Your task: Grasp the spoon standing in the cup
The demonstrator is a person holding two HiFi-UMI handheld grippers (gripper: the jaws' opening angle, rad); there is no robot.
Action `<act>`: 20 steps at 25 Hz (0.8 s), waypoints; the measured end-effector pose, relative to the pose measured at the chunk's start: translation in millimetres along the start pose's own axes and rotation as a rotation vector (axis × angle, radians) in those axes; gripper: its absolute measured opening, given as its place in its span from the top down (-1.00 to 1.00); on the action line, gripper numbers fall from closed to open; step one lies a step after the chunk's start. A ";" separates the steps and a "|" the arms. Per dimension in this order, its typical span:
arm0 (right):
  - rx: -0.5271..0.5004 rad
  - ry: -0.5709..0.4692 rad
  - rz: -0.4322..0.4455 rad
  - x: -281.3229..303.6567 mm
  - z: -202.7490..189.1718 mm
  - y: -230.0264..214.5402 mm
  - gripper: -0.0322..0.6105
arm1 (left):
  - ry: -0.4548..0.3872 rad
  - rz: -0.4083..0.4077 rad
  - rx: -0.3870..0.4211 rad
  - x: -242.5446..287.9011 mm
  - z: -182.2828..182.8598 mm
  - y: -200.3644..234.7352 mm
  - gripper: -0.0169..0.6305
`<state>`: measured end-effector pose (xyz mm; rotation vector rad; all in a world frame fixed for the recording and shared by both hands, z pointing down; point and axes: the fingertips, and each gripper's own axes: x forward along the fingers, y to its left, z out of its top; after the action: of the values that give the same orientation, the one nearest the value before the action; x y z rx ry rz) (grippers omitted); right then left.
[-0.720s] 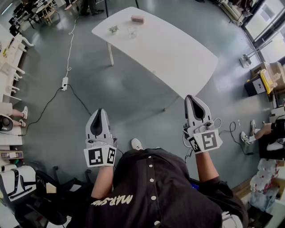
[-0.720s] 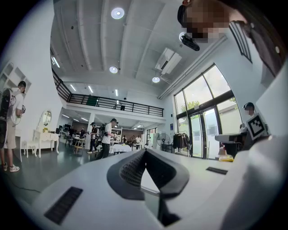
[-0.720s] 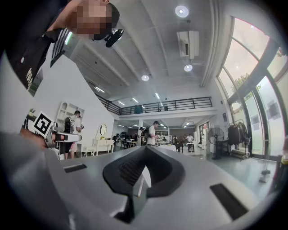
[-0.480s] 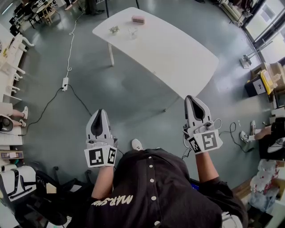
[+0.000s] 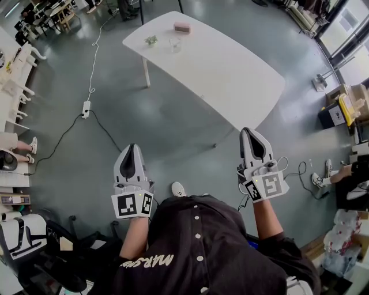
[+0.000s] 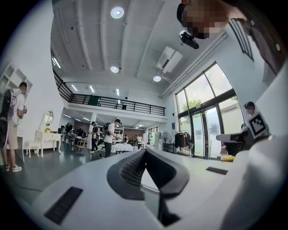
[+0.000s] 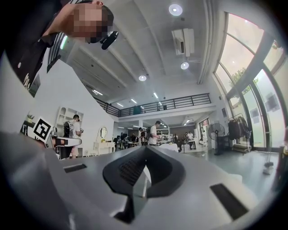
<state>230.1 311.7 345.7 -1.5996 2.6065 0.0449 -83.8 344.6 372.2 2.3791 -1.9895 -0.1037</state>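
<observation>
**Bright, even light under a heavy fisheye bend**

The head view is evenly lit and soft, with only faint shadow. The white desk (image 5: 230, 69) near the top of the frame is close to washed out. The grey floor (image 5: 173, 127) carries a pale sheen. Straight lines bow toward the edges, and the corners are squeezed small.

Both claw views sit inside a dark round border. Round ceiling lamps (image 6: 117, 12) at the top glare white. Tall windows (image 6: 202, 103) at the right are blown out to near white. The left claw (image 6: 145, 152) and right claw (image 7: 145, 148), close to the lens at the bottom, are softly out of focus, while the far room is fairly sharp.
</observation>
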 end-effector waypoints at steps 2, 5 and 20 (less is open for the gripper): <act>0.007 0.000 0.011 1.5 -1.0 1.4 0.89 | 0.001 0.000 -0.001 0.5 -0.5 0.4 0.91; 0.021 -0.004 0.023 3.3 -1.1 3.8 0.73 | 0.000 0.001 -0.001 0.4 -1.4 2.2 0.91; 0.051 0.008 0.047 21.2 -4.1 19.3 0.08 | -0.008 -0.009 -0.006 5.6 0.9 20.6 0.91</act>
<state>203.1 301.3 347.6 -1.5249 2.6286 -0.0249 -103.1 335.4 372.6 2.3884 -1.9787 -0.1196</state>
